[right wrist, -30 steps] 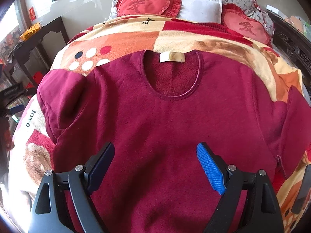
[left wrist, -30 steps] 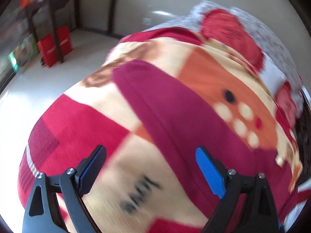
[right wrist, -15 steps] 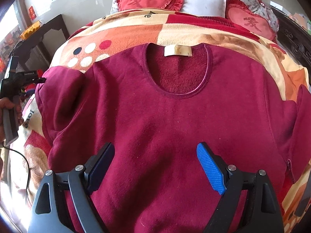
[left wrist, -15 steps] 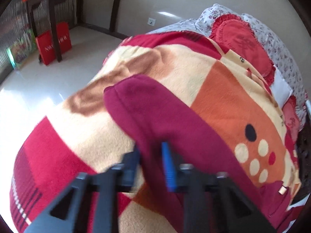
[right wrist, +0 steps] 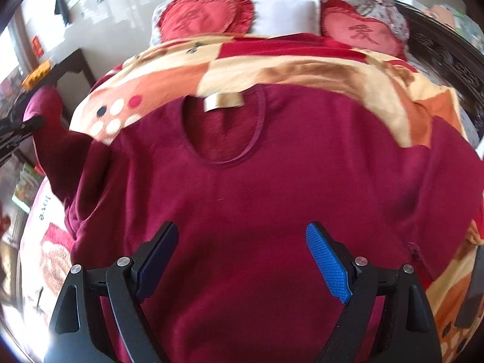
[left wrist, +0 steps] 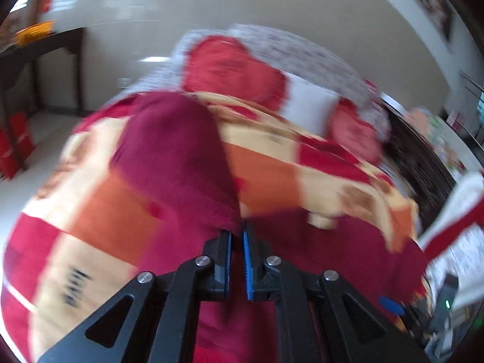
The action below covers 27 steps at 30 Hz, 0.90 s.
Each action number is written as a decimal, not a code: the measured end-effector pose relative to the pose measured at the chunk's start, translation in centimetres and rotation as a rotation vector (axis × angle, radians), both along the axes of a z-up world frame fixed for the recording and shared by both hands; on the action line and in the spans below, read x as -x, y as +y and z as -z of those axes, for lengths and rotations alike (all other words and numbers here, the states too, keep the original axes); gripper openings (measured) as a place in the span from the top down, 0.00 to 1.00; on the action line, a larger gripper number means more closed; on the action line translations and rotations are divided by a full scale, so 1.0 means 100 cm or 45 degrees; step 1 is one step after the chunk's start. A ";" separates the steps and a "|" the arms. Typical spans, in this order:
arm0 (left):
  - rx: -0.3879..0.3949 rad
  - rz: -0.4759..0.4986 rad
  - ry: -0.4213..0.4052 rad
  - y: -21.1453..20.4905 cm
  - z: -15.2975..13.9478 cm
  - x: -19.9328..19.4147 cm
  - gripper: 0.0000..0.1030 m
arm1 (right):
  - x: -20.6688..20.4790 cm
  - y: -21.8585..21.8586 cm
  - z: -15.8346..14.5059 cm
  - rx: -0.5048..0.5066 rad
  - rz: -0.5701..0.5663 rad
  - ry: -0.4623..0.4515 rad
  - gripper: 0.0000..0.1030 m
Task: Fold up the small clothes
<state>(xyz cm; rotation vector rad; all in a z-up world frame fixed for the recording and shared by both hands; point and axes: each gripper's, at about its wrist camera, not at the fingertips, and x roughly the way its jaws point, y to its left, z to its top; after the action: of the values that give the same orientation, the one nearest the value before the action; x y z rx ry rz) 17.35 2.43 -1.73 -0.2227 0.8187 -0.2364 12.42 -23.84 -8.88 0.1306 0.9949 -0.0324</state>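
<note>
Left wrist view: the left gripper (left wrist: 237,236) is seen with its two fingers drawn together, and the cloth of a dark red sleeve (left wrist: 178,157) is pinched between the tips. From the pinch the sleeve runs up and away to the left, lifted over the patterned blanket (left wrist: 266,178). The body of the sweater (left wrist: 348,248) is spread to the right of and below the fingers, with a pale neck label (left wrist: 321,220) just beyond them to the right. Red heart-shaped cushions (left wrist: 233,69) and a white pillow (left wrist: 311,106) are seen at the far end of the bed. The picture is blurred, so finer detail cannot be made out.

Right wrist view: the right gripper (right wrist: 242,242) is held with its fingers wide apart, and nothing is gripped. The sweater (right wrist: 272,196) lies flat on the blanket (right wrist: 302,69) directly under and beyond the fingers, its front filling the gap between them; whether the tips touch the cloth cannot be told. The round neckline and the label (right wrist: 224,102) lie ahead, toward the cushions (right wrist: 205,15). At the left edge the sleeve (right wrist: 45,112) is raised off the bed, its end caught by the left gripper (right wrist: 27,125), of which only part is shown. The other sleeve is folded along the right side of the sweater.
</note>
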 end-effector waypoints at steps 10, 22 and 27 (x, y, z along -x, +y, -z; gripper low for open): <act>-0.138 0.314 0.255 -0.139 0.096 0.028 0.86 | 0.023 -0.065 -0.008 -0.013 0.171 -0.012 0.32; -0.454 0.181 0.052 -0.057 0.064 0.078 0.19 | -0.022 -0.063 0.005 -0.136 0.093 0.013 0.32; -0.466 -0.031 0.189 -0.002 0.091 0.057 0.19 | -0.040 -0.051 0.031 -0.023 0.085 0.067 0.41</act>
<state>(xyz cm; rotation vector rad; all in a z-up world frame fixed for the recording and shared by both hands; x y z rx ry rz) 11.67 2.23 -10.78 0.0950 0.9901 -0.0445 16.37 -28.93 -11.99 0.1804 1.0430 -0.0878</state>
